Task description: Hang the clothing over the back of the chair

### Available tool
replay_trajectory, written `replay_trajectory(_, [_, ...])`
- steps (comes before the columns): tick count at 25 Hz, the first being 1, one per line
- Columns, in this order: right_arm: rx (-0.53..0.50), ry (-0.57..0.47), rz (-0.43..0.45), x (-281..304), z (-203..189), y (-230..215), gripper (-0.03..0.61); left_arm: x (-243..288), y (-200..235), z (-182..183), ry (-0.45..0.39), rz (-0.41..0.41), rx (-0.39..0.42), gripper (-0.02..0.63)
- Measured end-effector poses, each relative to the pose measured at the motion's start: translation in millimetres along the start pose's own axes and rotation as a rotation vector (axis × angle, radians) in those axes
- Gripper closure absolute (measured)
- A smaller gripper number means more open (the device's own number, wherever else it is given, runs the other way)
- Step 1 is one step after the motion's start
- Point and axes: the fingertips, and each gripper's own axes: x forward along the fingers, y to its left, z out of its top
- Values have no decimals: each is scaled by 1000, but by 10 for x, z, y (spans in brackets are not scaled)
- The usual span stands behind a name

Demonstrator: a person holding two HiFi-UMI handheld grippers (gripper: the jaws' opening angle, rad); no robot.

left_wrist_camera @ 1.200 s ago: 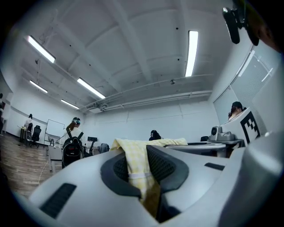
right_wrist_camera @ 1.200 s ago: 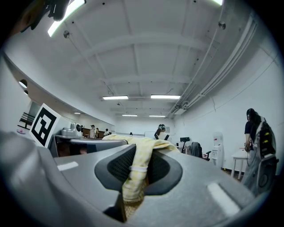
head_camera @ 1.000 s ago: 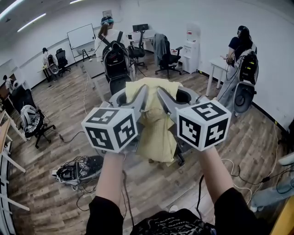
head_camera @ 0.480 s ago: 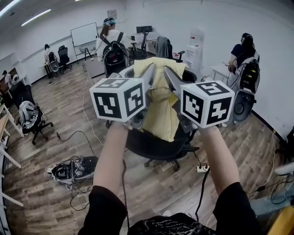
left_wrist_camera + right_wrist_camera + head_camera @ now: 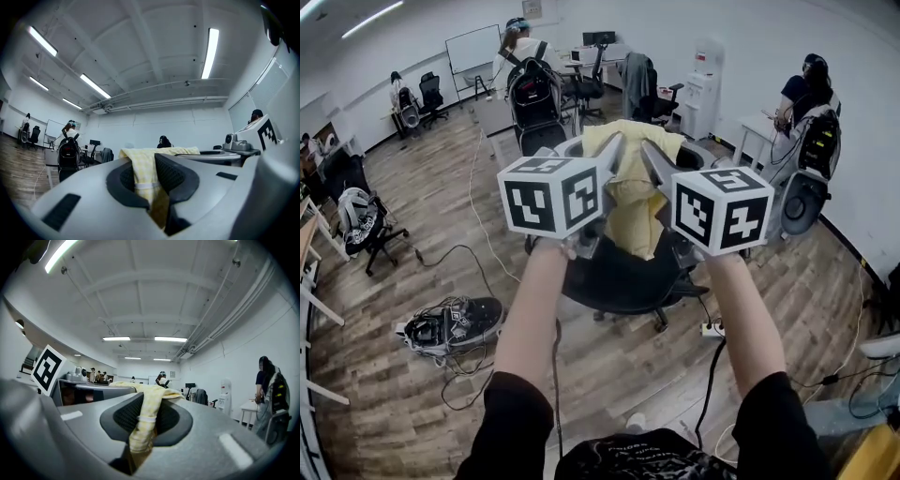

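The left gripper (image 5: pixel 612 155) and right gripper (image 5: pixel 649 157) each pinch the top edge of a pale yellow checked cloth garment (image 5: pixel 634 211), which hangs above a black wheeled office chair (image 5: pixel 619 281).

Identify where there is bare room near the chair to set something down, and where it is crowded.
Free: the office chair's seat, bare below the hanging yellow garment; the wood floor just in front of it. Crowded: the bag with tangled cables on the left, the power strip and its cords on the right.
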Motion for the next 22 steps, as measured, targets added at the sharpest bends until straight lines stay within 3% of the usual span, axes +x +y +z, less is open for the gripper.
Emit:
replay_trajectory(6, [47, 33, 6, 2, -242, 90, 526, -83, 42, -237, 50, -5, -6, 558])
replay_trajectory(22, [29, 57, -3, -336, -285, 496, 526, -584, -183, -300, 84, -12, -6, 558])
